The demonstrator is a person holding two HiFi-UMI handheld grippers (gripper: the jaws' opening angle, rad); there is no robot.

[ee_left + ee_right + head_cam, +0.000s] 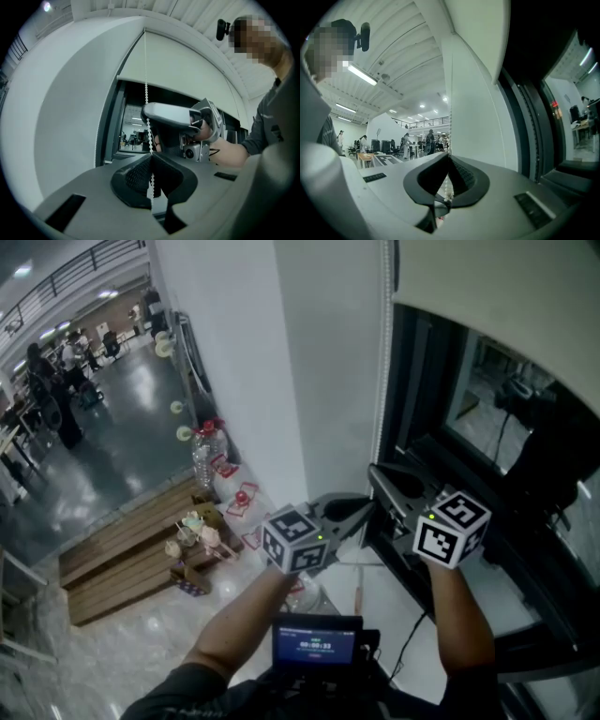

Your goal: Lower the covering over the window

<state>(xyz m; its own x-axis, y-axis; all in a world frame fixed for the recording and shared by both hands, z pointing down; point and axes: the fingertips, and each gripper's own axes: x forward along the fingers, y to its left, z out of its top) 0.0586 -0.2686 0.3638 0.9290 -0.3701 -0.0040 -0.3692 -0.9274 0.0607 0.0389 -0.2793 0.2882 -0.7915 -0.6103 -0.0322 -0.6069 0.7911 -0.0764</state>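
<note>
A cream roller blind [187,70] is rolled high on a dark-framed window [487,399]. Its bottom bar sits near the window's top edge, so most of the glass is uncovered. A white bead chain [146,70] hangs straight down from the blind's upper left corner along the window's left edge, next to a white wall [309,352]. Both grippers hold this chain. The left gripper [151,157] points level, and its black pads are pressed together with the beads pinched at their tips; the chain runs on below through the gap behind them. The right gripper [448,157] is also level and is clamped on the chain in the same way, with beads showing above and below its closed pads. Seen from the left gripper view, the right gripper sits higher on the chain, just above the left one, with the person's hand [227,151] around its handle. In the head view, the two marker cubes are side by side in front of the window's lower left corner. A small lit screen [317,641] sits at the person's chest.
</note>
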